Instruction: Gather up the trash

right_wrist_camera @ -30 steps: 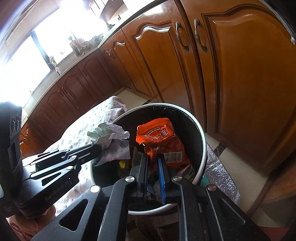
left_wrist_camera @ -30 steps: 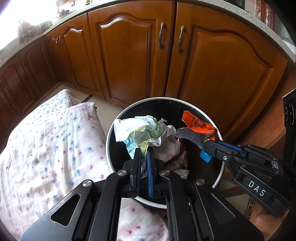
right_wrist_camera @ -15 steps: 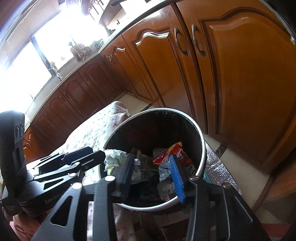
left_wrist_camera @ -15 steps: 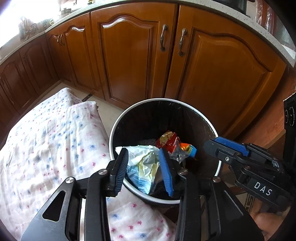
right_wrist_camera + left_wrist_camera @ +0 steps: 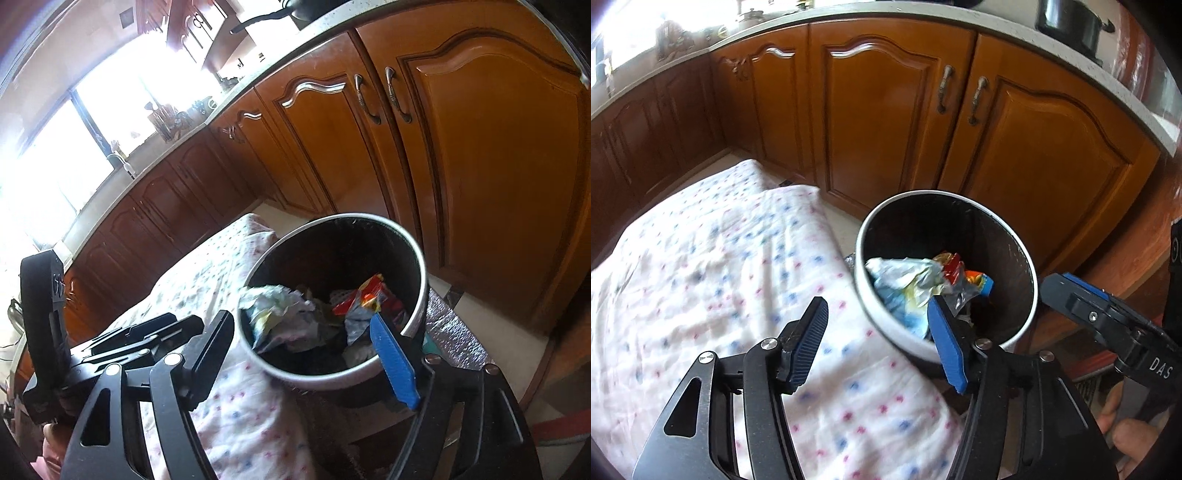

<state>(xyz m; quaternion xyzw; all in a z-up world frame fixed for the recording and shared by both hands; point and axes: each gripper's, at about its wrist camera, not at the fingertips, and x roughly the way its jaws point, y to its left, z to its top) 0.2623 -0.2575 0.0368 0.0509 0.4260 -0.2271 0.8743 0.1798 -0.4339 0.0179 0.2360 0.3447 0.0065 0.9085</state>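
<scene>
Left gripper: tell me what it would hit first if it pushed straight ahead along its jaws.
Probably the near rim of the trash bin, which sits between the open, empty jaws of the left gripper. Slightly higher and it would meet the crumpled wrapper inside; depth is unclear.

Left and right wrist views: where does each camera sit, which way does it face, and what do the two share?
Left wrist: sits on the left gripper, looks down past its open fingers at the trash bin and floral cloth; the right gripper and a hand show.
Right wrist: sits on the right gripper, jaws open, faces the bin from the other side; left gripper shows.
Shared: bin, crumpled wrappers, cloth, wooden cabinets.
</scene>
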